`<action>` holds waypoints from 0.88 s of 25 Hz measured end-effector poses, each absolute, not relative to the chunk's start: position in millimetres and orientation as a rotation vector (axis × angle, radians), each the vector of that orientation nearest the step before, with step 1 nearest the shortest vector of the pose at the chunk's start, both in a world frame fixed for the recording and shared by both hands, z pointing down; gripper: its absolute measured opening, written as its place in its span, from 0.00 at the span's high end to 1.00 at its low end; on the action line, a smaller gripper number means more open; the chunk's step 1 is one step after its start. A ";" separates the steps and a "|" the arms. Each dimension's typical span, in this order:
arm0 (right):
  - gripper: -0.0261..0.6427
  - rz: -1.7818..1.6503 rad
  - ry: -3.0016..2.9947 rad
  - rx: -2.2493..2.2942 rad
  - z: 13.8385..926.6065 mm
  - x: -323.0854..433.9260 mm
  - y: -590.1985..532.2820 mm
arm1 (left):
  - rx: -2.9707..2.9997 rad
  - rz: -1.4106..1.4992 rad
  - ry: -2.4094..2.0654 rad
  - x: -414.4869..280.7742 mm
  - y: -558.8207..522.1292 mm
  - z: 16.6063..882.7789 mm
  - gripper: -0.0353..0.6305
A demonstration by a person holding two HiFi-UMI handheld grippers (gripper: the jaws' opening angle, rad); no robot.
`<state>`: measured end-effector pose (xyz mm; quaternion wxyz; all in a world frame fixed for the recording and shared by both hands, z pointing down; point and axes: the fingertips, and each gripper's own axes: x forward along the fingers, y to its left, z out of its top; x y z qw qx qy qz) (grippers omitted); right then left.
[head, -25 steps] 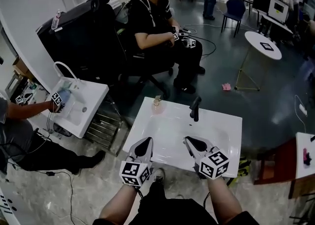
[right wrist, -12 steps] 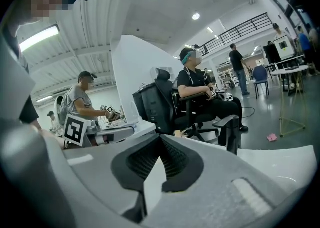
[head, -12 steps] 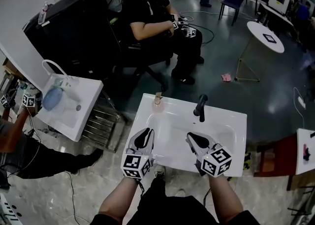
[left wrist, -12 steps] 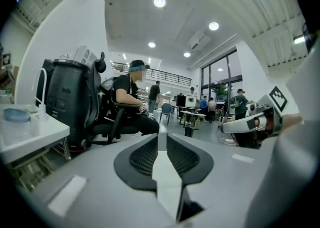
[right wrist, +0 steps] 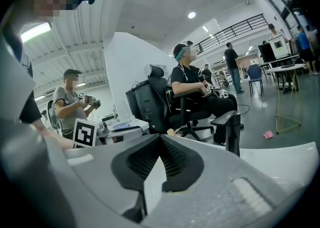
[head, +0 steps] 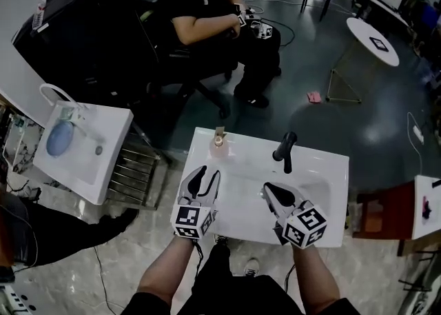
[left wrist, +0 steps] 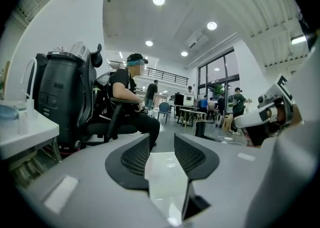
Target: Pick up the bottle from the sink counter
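From the head view I see the white sink counter (head: 324, 231) straight below me, and the bottle (head: 219, 140) stands upright at its back left edge, well to the left of the dark faucet (head: 284, 149). My left gripper (head: 207, 173) is over the near left part of the counter, pointing toward the bottle but well short of it. My right gripper (head: 269, 188) is over the basin, near the faucet and apart from it. A second sink (head: 103, 169) stands off to the left, and a seated person (head: 207, 24) is beyond the counter. In the left gripper view, the left gripper (left wrist: 161, 139) has just been opening its jaws. They stand apart with only the white counter (left wrist: 162, 172) showing between them, and nothing is held. I cannot pick out the bottle in this view. In the right gripper view, the right gripper (right wrist: 160, 139) has its jaws closed tip to tip with nothing in them. The faucet (right wrist: 230, 127) rises just to the right of them, over the counter (right wrist: 285, 157).
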<state>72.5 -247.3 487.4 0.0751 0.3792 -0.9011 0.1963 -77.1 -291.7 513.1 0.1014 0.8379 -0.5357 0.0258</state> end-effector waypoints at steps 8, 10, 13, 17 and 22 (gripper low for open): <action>0.96 0.602 -2.682 1.174 505.8 67.4 -271.9 | 2.545 0.163 -1.569 -72.2 -340.0 543.1 0.67; 0.96 0.619 -2.671 1.184 511.9 65.1 -276.1 | 2.549 0.183 -1.562 -71.9 -350.1 552.4 0.65; 0.96 0.647 -2.651 1.199 520.4 61.3 -282.2 | 2.557 0.193 -1.547 -70.8 -365.1 562.6 0.65; 0.96 0.680 -2.626 1.215 531.7 56.9 -287.8 | 2.551 0.214 -1.525 -71.9 -381.8 579.1 0.64; 0.96 0.718 -2.628 1.245 539.4 54.9 -297.0 | 2.559 0.223 -1.503 -69.7 -399.2 591.1 0.64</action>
